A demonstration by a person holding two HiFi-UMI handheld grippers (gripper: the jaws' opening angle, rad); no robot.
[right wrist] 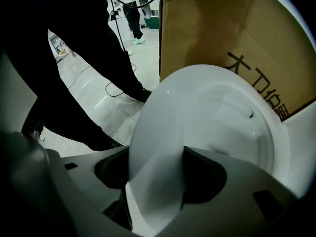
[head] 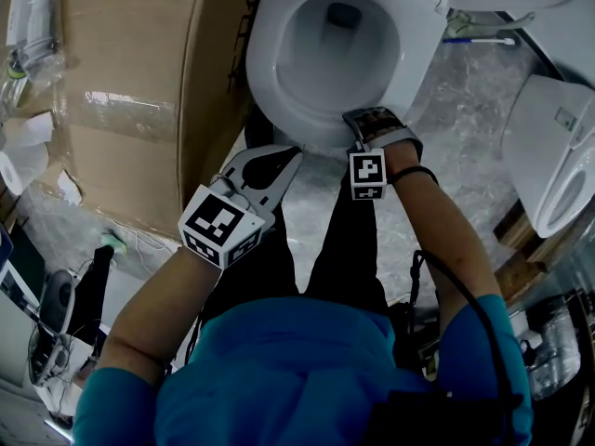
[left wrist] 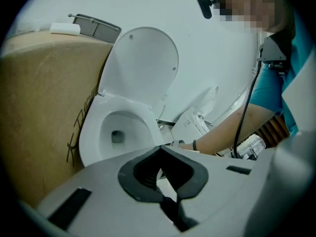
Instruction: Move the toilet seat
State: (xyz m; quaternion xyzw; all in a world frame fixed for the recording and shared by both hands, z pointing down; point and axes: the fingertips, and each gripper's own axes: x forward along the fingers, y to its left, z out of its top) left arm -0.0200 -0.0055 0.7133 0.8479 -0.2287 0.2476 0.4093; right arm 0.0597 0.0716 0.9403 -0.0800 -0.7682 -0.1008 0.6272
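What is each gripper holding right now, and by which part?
The right gripper straddles the toilet seat at its front edge, with its pads against it, apparently gripping. The left gripper holds nothing.

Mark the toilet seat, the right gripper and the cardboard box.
toilet seat [head: 265, 54], head view, left side of the ring.
right gripper [right wrist: 155, 157], right gripper view, midway between its fingertips.
cardboard box [head: 139, 54], head view, its broad brown face.

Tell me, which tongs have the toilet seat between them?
The right gripper: the toilet seat's front edge sits between its tongs. The left gripper's tongs hold nothing, away from the seat.
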